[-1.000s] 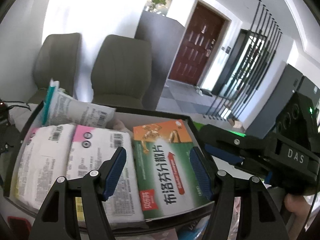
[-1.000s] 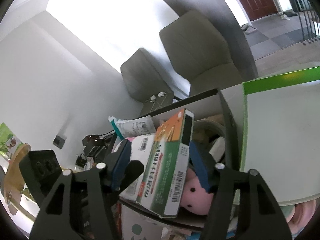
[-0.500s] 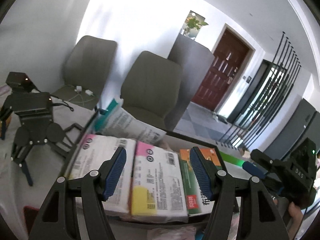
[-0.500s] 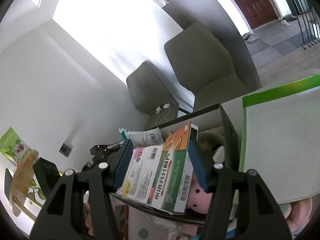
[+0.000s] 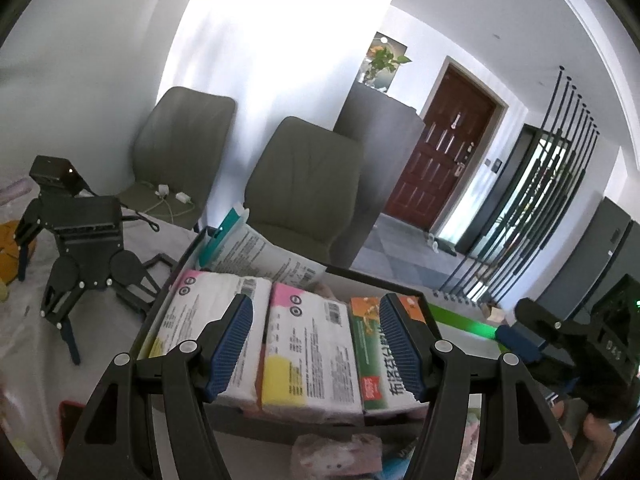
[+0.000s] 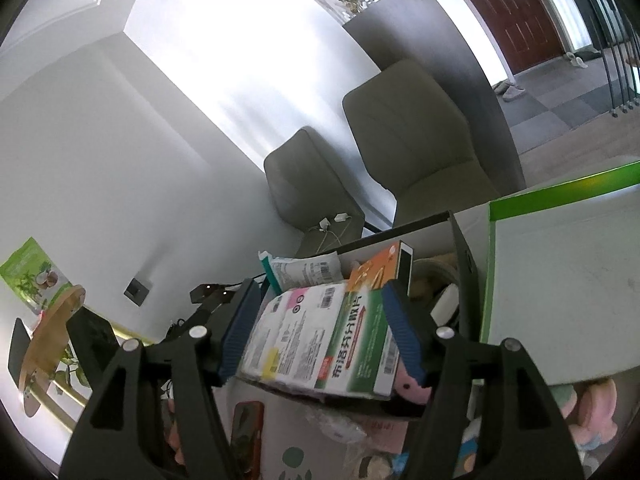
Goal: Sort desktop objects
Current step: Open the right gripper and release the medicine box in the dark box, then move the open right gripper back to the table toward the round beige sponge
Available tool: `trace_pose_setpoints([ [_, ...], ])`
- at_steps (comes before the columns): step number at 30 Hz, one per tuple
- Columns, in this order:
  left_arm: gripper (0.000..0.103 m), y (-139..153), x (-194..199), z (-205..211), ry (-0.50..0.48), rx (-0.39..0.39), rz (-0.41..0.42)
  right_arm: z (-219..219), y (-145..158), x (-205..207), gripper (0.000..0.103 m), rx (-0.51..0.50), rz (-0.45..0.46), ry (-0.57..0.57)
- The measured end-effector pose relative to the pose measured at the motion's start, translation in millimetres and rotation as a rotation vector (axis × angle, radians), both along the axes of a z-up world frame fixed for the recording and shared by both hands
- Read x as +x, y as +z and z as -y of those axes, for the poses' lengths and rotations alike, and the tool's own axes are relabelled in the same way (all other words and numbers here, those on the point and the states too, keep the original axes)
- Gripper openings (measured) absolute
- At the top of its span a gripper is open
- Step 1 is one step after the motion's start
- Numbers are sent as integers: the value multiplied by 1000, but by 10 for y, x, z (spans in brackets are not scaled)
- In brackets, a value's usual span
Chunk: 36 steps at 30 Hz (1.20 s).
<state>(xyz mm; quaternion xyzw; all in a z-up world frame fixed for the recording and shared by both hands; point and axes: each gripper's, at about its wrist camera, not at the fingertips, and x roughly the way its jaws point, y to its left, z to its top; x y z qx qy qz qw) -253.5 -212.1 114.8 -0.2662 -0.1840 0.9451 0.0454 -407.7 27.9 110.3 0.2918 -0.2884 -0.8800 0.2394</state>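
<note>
My right jaws are opening, nothing pinched; the green-and-orange cardboard medicine box (image 6: 360, 344) lies beyond them in the dark open bin (image 6: 464, 248), long axis pointing away. My left jaws stand half open, empty, over white tissue packs (image 5: 312, 344).

Landmark — the nearer grey chair (image 5: 304, 184), which stood just behind the table edge.
- Second grey chair (image 5: 180, 148): beside it, nearer the bright white wall; white chargers and cables (image 5: 170, 196) lay on its seat.
- Dark grey cabinet (image 5: 376, 128): directly behind the landmark chair, with a potted plant (image 5: 384, 58) on top.
- Brown panelled door (image 5: 444, 148): beyond the cabinet.
- Black slatted screen (image 5: 540, 184): well apart from the chair — past the door.
</note>
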Motion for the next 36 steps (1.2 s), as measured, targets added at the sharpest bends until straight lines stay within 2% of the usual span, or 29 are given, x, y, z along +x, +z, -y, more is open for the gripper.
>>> trace_pose_setpoints([
  [10, 66, -30, 466, -9, 9, -21, 7, -134, 230, 512, 68, -9, -72, 6],
  [20, 66, -51, 875, 62, 25, 0, 10, -623, 348, 1128, 69, -35, -111, -86],
  [32, 66, -12, 1313, -151, -8, -77, 10, -795, 418, 1623, 71, -21, -137, -119],
  [36, 66, -101, 1579, -152, -15, -89, -20, -730, 430, 1759, 71, -2, -140, -107],
])
